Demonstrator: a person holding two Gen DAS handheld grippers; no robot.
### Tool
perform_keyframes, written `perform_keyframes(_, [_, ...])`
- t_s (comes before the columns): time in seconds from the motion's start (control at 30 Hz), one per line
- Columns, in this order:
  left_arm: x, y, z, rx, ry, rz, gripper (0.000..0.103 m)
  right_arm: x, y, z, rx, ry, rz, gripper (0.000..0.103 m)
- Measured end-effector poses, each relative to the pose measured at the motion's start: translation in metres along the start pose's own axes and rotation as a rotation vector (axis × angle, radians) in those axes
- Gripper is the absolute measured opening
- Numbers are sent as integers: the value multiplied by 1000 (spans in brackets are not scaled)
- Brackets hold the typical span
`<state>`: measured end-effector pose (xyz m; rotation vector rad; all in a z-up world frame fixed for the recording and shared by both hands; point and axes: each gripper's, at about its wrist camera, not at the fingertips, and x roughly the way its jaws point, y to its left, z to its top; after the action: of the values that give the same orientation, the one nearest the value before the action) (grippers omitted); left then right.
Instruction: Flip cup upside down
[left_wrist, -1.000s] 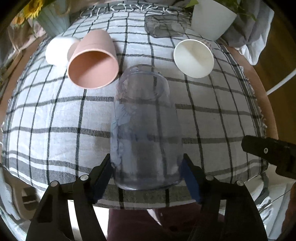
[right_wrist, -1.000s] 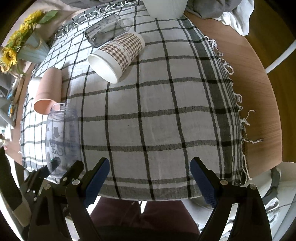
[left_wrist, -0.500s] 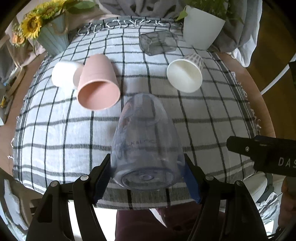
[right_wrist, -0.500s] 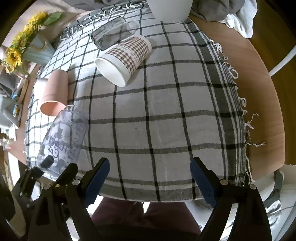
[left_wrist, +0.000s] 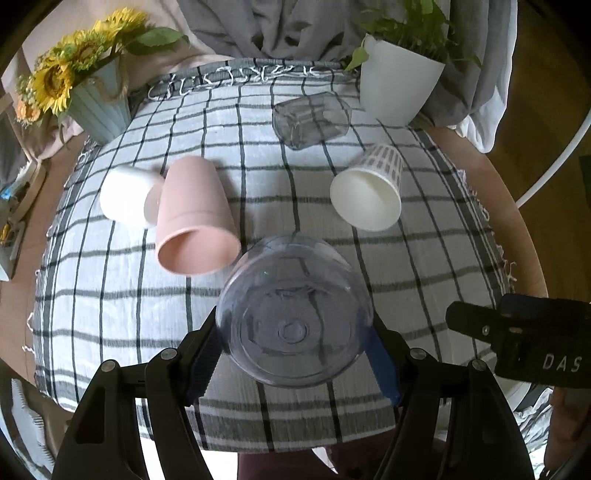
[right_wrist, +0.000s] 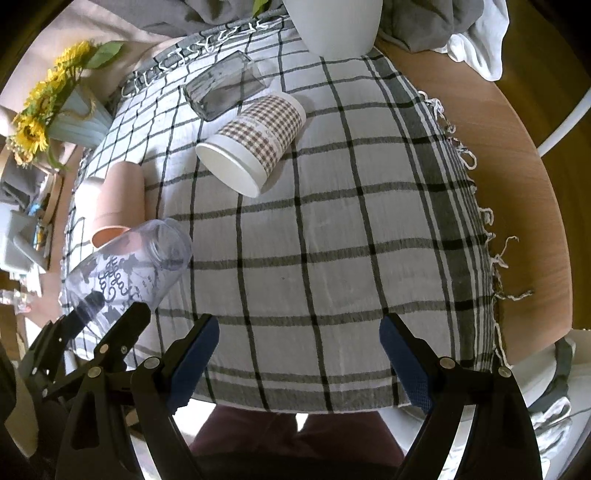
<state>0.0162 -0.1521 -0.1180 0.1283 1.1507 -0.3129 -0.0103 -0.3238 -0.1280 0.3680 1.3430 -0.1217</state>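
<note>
My left gripper (left_wrist: 293, 354) is shut on a clear plastic cup (left_wrist: 293, 314) with printed lettering. It holds the cup above the checked tablecloth (left_wrist: 110, 295), tilted, with the base toward the camera and the mouth pointing away. In the right wrist view the same cup (right_wrist: 129, 269) slants at the left, mouth up and to the right, off the cloth. My right gripper (right_wrist: 299, 354) is open and empty over the near edge of the cloth (right_wrist: 351, 240); it also shows in the left wrist view (left_wrist: 517, 343).
A pink cup (left_wrist: 195, 218), a white cup (left_wrist: 125, 195), a checked paper cup (left_wrist: 369, 192) and a clear glass (left_wrist: 310, 118) lie on their sides. A white plant pot (left_wrist: 399, 85) and a sunflower vase (left_wrist: 99, 107) stand at the back. Bare wooden table (right_wrist: 517, 166) is at the right.
My left gripper has tipped the clear cup further over and lifted it, so its base now faces the camera. The right gripper has stayed open and has risen slightly.
</note>
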Motion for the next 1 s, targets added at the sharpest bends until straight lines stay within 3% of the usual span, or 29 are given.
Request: perform_keyframes(1.0, [19,6,53,5,-3,-27,71,-2,3,30,55,-33,7,89])
